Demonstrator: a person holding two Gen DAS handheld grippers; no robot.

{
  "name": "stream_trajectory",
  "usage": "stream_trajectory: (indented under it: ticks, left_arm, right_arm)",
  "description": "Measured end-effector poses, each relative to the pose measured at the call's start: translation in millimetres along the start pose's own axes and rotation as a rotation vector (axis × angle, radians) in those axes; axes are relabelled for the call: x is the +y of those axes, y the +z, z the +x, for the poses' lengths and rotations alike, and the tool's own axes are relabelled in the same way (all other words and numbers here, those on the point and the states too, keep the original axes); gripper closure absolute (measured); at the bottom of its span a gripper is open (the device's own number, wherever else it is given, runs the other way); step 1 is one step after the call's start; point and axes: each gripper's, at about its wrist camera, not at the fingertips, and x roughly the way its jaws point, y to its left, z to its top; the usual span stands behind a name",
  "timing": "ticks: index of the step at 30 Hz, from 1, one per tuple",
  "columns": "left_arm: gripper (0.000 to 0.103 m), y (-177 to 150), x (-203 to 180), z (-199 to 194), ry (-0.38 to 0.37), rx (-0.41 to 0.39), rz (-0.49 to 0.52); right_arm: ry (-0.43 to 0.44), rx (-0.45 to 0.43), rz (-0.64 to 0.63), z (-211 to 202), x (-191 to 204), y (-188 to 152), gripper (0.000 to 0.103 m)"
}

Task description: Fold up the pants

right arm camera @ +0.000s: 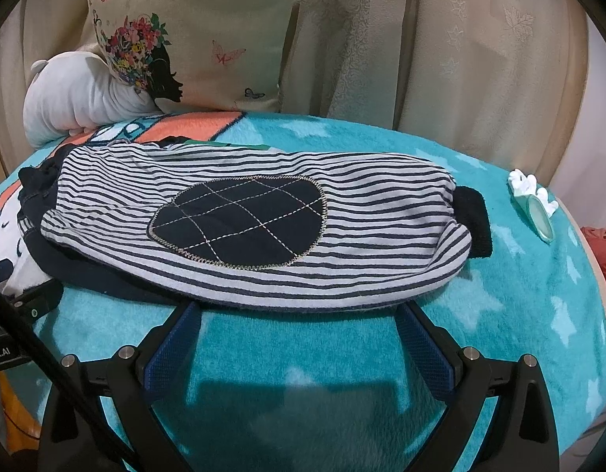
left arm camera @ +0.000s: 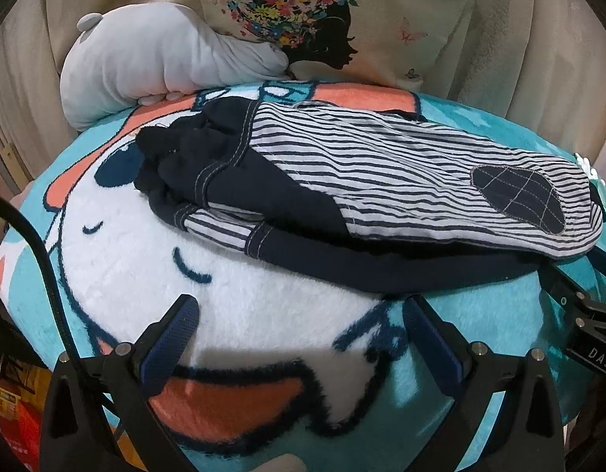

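I see the striped pants [right arm camera: 255, 232] lying folded on the fluffy blanket [right arm camera: 499, 314], with an oval quilted patch [right arm camera: 240, 222]. My left gripper [left arm camera: 299, 330] and right gripper [right arm camera: 299, 334] are both open and empty. Only the right view shows the ribbed dark cuff [right arm camera: 474, 222].

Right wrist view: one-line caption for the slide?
Open right gripper at the near edge of striped pants folded leg over leg on a teal blanket.

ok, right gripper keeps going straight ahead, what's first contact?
Probably the near edge of the pants. The open right gripper already has its fingertips at that edge, low over the blanket.
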Motion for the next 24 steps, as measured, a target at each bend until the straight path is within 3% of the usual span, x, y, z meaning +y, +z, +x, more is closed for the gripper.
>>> stream_trajectory:
  ticks: [9, 16, 20, 24]
  left_arm:
    - [0.0, 2.3, -0.7, -4.6, 0.013, -0.011, -0.002]
    - [0.0, 32.7, -8.4, -54.2, -0.019, -0.194, 0.009]
    - [0.0, 68.2, -23.0, -34.9, -0.045, -0.175, 0.02]
    - [0.0, 98.9, -37.9, 10.8, -0.015, -0.128, 0.018]
  right_arm:
    - [0.002, -0.001, -0.001, 0.3, -0.7, 0.4, 0.002]
    - [-0.01, -0.063, 0.042, -27.2, -23.0, 9.2, 0.002]
    - [-0.045, -0.046, 0.035, -22.5, -37.7, 32.3, 0.002]
    - [-0.039, -0.007, 0.029, -1.8, -44.8, 55.4, 0.002]
